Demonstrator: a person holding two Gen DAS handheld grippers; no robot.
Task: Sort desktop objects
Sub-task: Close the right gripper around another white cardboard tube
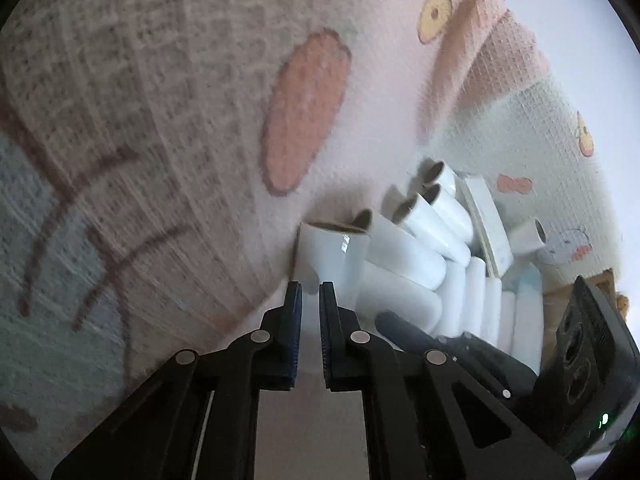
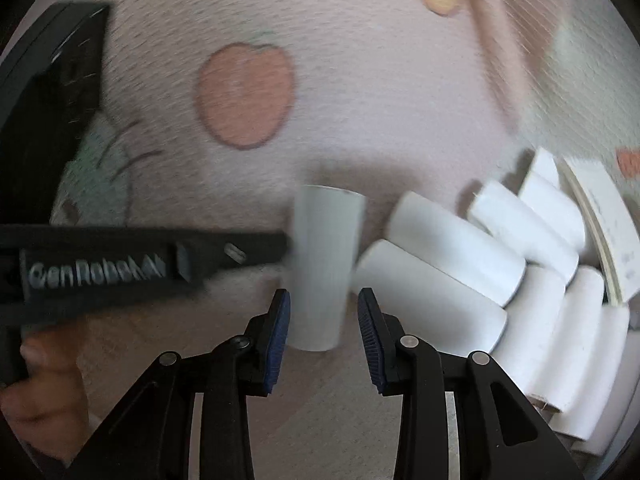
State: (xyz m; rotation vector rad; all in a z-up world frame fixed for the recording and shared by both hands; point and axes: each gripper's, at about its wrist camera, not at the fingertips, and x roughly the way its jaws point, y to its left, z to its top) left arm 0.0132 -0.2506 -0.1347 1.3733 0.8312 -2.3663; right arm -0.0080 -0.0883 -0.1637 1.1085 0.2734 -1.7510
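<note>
A white paper tube (image 2: 324, 264) stands upright on the patterned cloth (image 2: 360, 80). My right gripper (image 2: 322, 296) is open around its lower part: the left pad lies at the tube's edge and a gap shows at the right pad. My left gripper (image 1: 311, 286) has its jaws close together with a narrow empty gap, its tips at the left side of the same tube (image 1: 334, 252). In the right wrist view the left gripper (image 2: 282, 246) reaches in from the left and touches the tube's side. A pile of white tubes (image 2: 480, 264) lies to the right.
The pile of tubes (image 1: 424, 264) leans on a flat white card stack (image 1: 490, 228), also seen as the card stack (image 2: 608, 232). One loose tube (image 1: 528, 234) lies beyond it. A hand (image 2: 40, 384) holds the left tool. A peach print (image 2: 244, 96) marks the cloth ahead.
</note>
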